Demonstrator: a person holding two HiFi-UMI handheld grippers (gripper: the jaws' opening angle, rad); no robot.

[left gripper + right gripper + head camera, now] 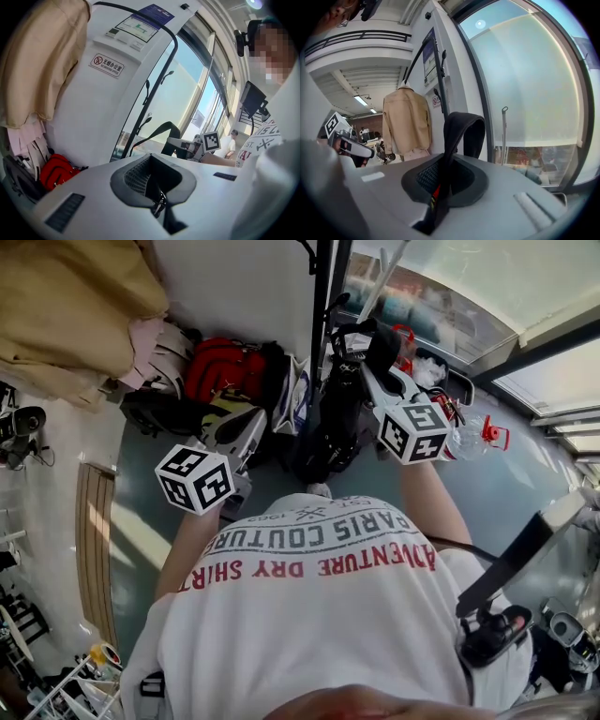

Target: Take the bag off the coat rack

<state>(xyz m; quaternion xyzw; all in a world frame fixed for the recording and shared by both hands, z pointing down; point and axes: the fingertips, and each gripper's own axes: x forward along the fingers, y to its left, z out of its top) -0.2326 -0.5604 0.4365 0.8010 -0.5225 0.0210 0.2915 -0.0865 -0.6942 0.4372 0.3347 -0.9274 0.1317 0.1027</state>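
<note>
A black bag (328,432) hangs beside the black coat rack pole (323,324). Its black strap (461,129) loops up out of my right gripper (440,187), whose jaws are shut on it. In the head view the right gripper (364,351) is raised at the top of the bag, close to the pole. In the left gripper view the strap (161,132) arches over the right gripper (186,146). My left gripper (242,427) is lower left of the bag and apart from it. Its jaws (158,206) stand shut with nothing between them.
A tan jacket (407,122) hangs on the rack (439,79) by a white wall (244,287). A red backpack (225,367) and other bags lie on the floor at its foot. Plastic bottles (473,437) stand by the window (441,277) on the right.
</note>
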